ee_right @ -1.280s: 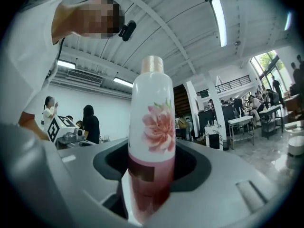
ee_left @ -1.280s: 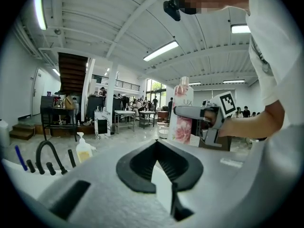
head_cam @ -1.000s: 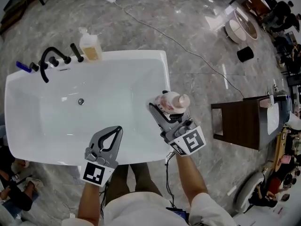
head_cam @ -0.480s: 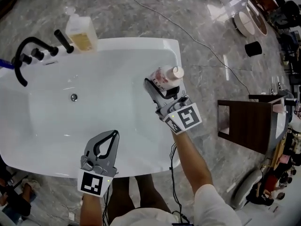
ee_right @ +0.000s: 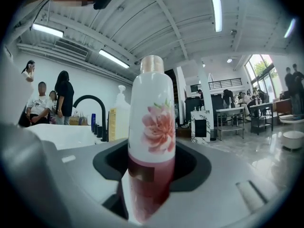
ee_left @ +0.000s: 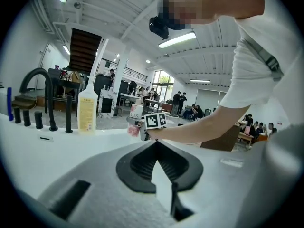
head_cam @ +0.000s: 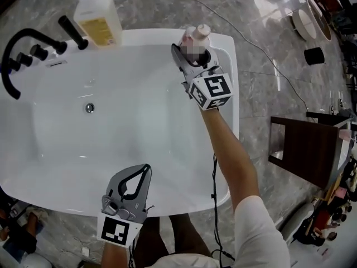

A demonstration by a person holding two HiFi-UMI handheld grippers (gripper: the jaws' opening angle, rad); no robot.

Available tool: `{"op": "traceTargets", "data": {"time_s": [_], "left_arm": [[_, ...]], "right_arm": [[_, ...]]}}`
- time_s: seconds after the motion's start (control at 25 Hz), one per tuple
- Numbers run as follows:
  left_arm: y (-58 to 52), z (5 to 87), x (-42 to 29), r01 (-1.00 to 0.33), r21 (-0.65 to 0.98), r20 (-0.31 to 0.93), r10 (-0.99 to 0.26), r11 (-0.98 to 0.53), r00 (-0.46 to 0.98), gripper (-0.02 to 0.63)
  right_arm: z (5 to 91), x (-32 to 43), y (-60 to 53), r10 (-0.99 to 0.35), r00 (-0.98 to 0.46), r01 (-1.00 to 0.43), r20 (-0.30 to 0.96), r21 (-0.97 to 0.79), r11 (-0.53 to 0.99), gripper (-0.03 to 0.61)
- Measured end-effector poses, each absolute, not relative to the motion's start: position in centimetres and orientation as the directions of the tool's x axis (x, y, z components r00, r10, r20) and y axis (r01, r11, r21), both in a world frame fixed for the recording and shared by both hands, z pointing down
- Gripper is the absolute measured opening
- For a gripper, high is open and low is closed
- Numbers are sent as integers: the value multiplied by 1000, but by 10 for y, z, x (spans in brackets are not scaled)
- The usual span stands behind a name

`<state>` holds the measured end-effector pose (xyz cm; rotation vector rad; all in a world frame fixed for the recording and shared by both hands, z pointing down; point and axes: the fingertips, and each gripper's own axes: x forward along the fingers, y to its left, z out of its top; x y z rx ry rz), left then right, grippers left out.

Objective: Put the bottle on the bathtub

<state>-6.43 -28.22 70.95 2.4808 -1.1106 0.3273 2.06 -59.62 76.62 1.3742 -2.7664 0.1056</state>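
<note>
Right gripper [ee_right: 151,184] jaws clamped on upright white bottle [ee_right: 153,127]: pink flower print, reddish lower half, pale cap. Behind at left: black faucet [ee_right: 95,109], yellow pump bottle [ee_right: 119,120] just beside it.

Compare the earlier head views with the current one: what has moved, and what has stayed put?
The right gripper, shut on the flowered bottle throughout, carried it from the right side of the bathtub to its far rim, right of the yellow soap bottle. Nothing was let go; whether the bottle touches the rim is unclear. The left gripper stayed shut and empty by the near rim.
</note>
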Motion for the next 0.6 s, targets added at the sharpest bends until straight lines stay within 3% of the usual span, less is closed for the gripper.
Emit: {"op": "traceTargets", "data": {"time_s": [0.6], "left_arm": [[-288,738,-80,-777,273,406,-664,-568,628,6]], "right_arm": [[792,4,-687,-834,-552,-834,27,-16,552,239]]}}
